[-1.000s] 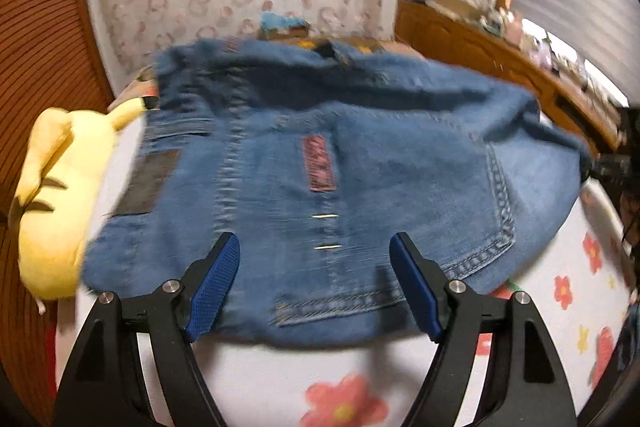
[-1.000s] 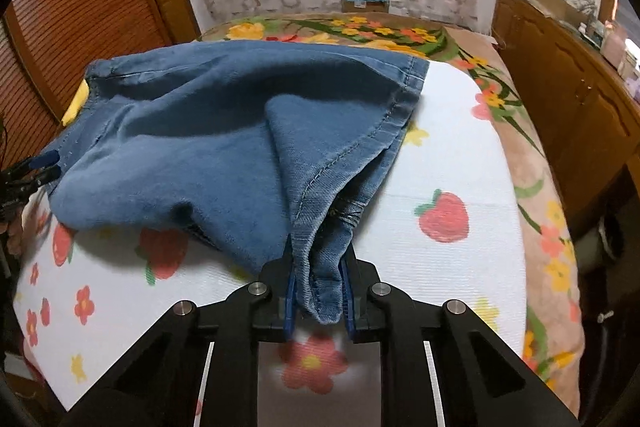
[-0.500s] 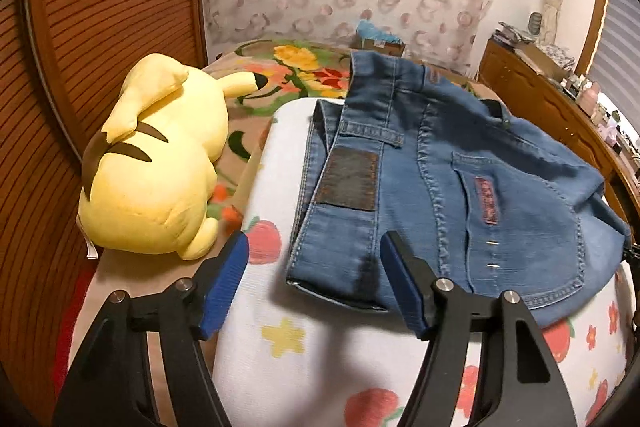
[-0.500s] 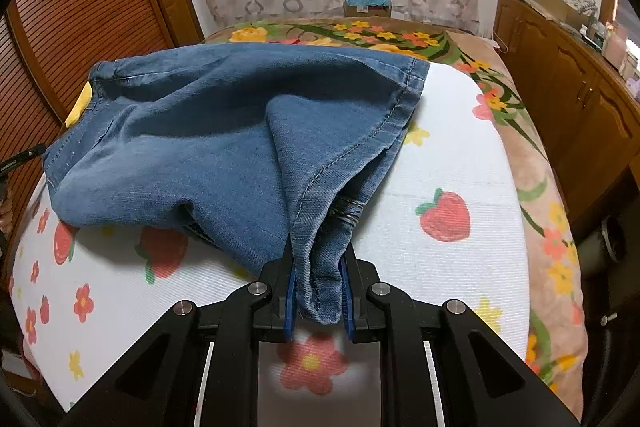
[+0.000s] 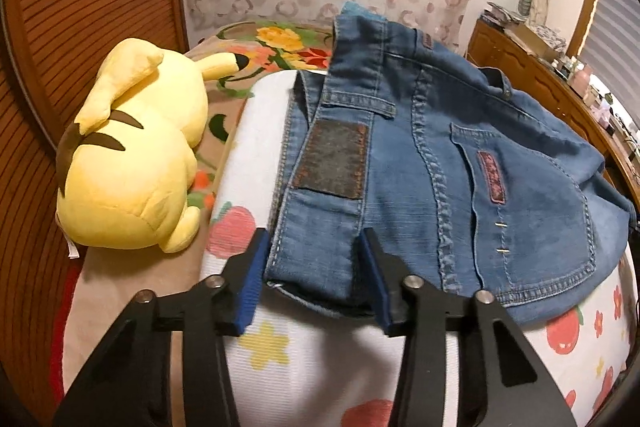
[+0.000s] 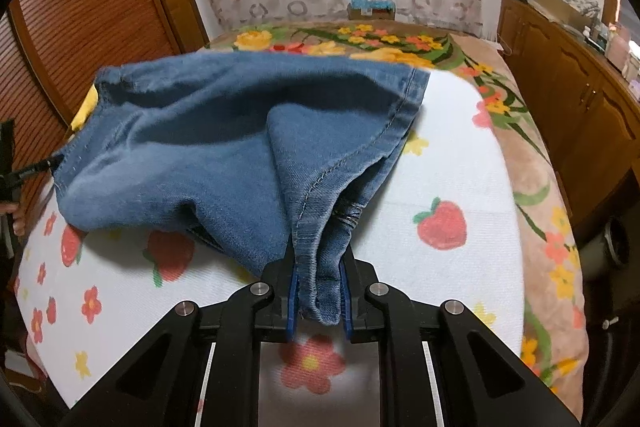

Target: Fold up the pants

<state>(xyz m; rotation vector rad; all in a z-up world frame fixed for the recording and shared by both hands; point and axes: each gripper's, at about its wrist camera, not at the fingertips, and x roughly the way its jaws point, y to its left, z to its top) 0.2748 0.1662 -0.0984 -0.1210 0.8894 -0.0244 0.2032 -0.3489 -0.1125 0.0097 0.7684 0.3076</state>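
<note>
One pair of blue denim pants is lying folded on the fruit-print blanket. The left gripper is straddling its waistband corner, jaws apart; the right gripper is pinching bunched fabric. One yellow plush is sitting left.

Faded matt denim pants, dark leathery waistband patch; fuzzy plush toy; ribbed cloth bedcover

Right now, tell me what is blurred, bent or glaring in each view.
Left wrist view: fisheye bows the wooden wall, window glares white at right, jeans fairly sharp. Right wrist view: the jeans' far edge is motion-smeared, black vignette rings the corners, left tool is only a sliver.
</note>
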